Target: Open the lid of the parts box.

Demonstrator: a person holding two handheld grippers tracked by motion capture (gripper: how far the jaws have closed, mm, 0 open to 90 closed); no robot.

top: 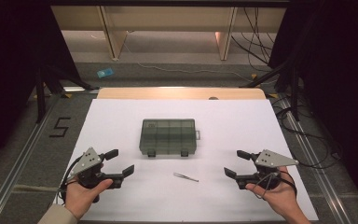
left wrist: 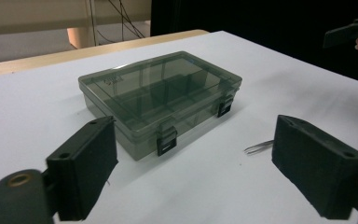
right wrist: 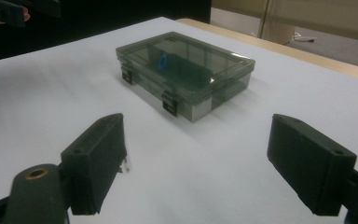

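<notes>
A smoky grey clear plastic compartment box (top: 168,136) lies shut in the middle of the white sheet, its two black latches facing the person. A pair of thin metal tweezers (top: 185,177) lies on the sheet in front of it. My left gripper (top: 121,162) is held low at the front left, open and empty, pointing toward the box (left wrist: 161,98) and the tweezers (left wrist: 258,147). My right gripper (top: 235,163) is held at the front right, open wide with nothing between its jaws, facing the box (right wrist: 186,70). A small blue item shows through the lid.
The white sheet (top: 121,116) covers a wooden table whose far edge (top: 182,93) shows beyond it. Dark curtains stand on both sides. Cables trail over the floor at the right, and metal rails (top: 23,154) run along the table's sides.
</notes>
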